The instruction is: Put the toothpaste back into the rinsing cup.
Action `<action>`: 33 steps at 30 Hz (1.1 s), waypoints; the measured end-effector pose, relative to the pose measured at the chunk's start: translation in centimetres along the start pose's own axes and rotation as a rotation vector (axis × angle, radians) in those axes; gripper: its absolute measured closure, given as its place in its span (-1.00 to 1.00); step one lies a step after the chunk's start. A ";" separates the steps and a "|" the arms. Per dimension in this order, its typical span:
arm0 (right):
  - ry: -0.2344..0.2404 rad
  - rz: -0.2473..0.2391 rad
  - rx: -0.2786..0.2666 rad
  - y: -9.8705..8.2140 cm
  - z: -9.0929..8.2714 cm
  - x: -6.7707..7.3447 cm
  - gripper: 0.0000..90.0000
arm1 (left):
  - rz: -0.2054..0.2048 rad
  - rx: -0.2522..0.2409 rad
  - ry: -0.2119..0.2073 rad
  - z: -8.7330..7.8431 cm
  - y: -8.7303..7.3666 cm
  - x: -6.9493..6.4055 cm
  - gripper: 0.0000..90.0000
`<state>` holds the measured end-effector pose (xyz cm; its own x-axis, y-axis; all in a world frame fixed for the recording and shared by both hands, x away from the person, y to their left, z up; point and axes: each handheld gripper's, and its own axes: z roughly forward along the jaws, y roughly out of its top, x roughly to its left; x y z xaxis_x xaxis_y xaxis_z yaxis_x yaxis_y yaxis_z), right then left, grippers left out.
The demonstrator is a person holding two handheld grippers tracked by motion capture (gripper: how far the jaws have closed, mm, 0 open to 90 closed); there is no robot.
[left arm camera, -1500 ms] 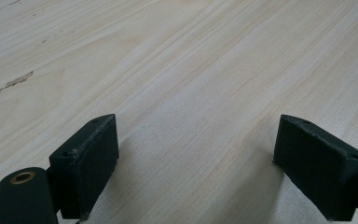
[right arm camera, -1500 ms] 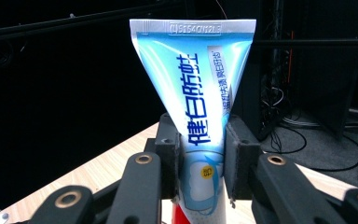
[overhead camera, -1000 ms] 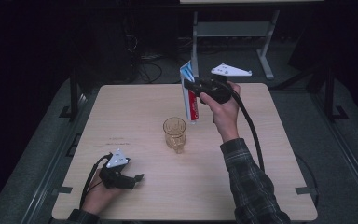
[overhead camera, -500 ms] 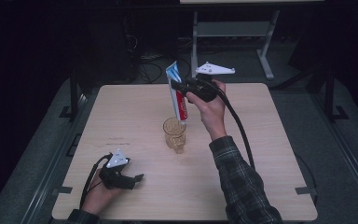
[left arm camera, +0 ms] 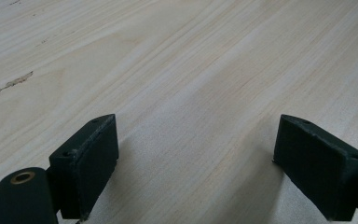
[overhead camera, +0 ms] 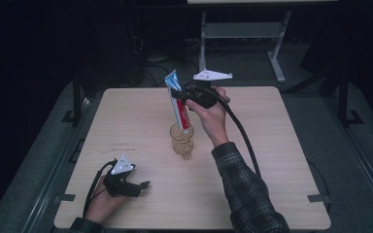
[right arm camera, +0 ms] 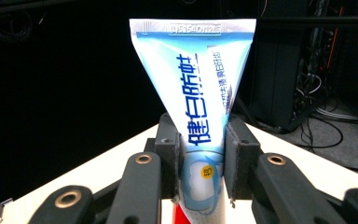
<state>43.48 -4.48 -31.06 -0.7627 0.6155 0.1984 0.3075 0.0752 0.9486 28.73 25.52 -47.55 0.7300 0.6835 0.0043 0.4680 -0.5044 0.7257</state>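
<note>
Right hand-held gripper (overhead camera: 178,95) clamped on toothpaste tube (overhead camera: 178,104) over glass (overhead camera: 181,141), left hand-held gripper (overhead camera: 143,185) open: could tip glass if lowered off-centre.

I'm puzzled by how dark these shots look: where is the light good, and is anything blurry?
High view: the wooden table is evenly lit, the surroundings nearly black. Right gripper view: the toothpaste tube is bright and sharp against darkness. Left gripper view: soft shadows lie under the jaws, the wood grain slightly soft.
</note>
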 end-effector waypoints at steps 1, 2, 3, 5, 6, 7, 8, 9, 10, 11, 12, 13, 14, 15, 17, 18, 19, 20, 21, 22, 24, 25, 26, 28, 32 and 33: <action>0.001 0.001 0.006 -0.1 0.1 0.0 0.56 | 0.000 0.000 0.000 0.0 0.0 0.0 -0.71; 0.003 0.003 0.011 -0.2 0.2 0.0 0.56 | 0.000 0.000 0.000 0.0 0.0 0.0 -0.71; 0.003 0.002 0.016 -0.4 0.3 -0.1 0.56 | 0.000 0.000 0.000 0.0 0.0 0.0 -0.71; 0.003 0.004 0.022 -0.6 0.5 -0.1 0.56 | 0.000 0.000 0.000 0.0 0.0 0.0 -0.71; 0.003 0.004 0.025 -0.8 0.6 -0.2 0.56 | 0.000 0.000 0.000 0.0 0.0 0.0 -0.71; 0.003 0.006 0.030 -1.0 0.7 -0.2 0.56 | 0.001 0.001 0.000 0.0 0.0 0.0 -0.71; 0.004 0.007 0.032 -1.1 0.8 -0.3 0.56 | 0.001 0.001 0.000 0.0 0.0 0.0 -0.71; 0.005 0.011 0.039 -1.3 0.8 -0.4 0.56 | 0.005 0.003 0.001 0.0 0.0 0.0 -0.71; 0.006 0.010 0.043 -1.4 1.0 -0.4 0.56 | 0.007 0.005 0.001 0.0 0.0 0.0 -0.71; 0.006 0.008 0.046 -1.5 1.0 -0.4 0.56 | 0.004 0.002 0.001 0.0 0.0 0.0 -0.71; 0.006 0.008 0.051 -1.7 1.1 -0.4 0.56 | 0.001 0.000 0.001 0.0 0.0 0.0 -0.71; 0.005 0.009 0.055 -1.8 1.2 -0.4 0.56 | 0.003 0.001 0.001 0.0 0.0 0.0 -0.71; 0.005 0.011 0.058 -1.9 1.3 -0.4 0.56 | 0.003 0.001 0.000 0.0 0.0 0.0 -0.71; 0.006 0.010 0.060 -2.0 1.4 -0.4 0.56 | 0.004 0.002 0.000 0.0 0.0 0.0 -0.71; 0.006 0.007 0.067 -2.2 1.5 -0.4 0.56 | 0.006 0.004 0.000 0.0 0.0 0.0 -0.71; 0.006 0.009 0.068 -2.3 1.5 -0.4 0.56 | 0.007 0.004 0.000 0.0 0.0 0.0 -0.71; 0.005 0.011 0.072 -2.4 1.6 -0.4 0.56 | 0.007 0.005 0.000 0.0 0.0 0.0 -0.71; 0.006 0.011 0.075 -2.5 1.6 -0.4 0.56 | 0.006 0.004 0.000 0.0 0.0 0.0 -0.71; 0.005 0.009 0.077 -2.6 1.6 -0.4 0.56 | 0.006 0.004 0.000 0.0 0.0 0.0 -0.71; 0.006 0.010 0.081 -2.7 1.7 -0.5 0.56 | 0.007 0.005 0.000 0.0 0.0 0.0 -0.71; 0.007 0.012 0.085 -2.9 1.7 -0.5 0.56 | 0.006 0.004 0.000 0.0 0.0 0.0 -0.71; 0.008 0.013 0.088 -3.0 1.7 -0.5 0.56 | 0.006 0.004 0.000 0.0 0.0 0.0 -0.71; 0.008 0.013 0.091 -3.2 1.7 -0.5 0.56 | 0.005 0.004 -0.001 0.0 0.0 0.0 -0.71; 0.010 0.011 0.098 -3.4 1.8 -0.6 0.56 | 0.005 0.004 0.000 0.0 0.0 0.0 -0.71; 0.010 0.013 0.105 -3.8 2.0 -0.6 0.56 | 0.005 0.004 0.000 0.0 0.0 0.0 -0.71; 0.013 0.015 0.107 -3.9 2.0 -0.6 0.56 | 0.005 0.004 0.000 0.0 0.0 0.0 -0.71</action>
<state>43.84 -3.57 -35.41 -0.7644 0.6074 0.2163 0.3775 0.1496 0.9139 28.74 25.55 -47.54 0.7322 0.6811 0.0077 0.4664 -0.5096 0.7231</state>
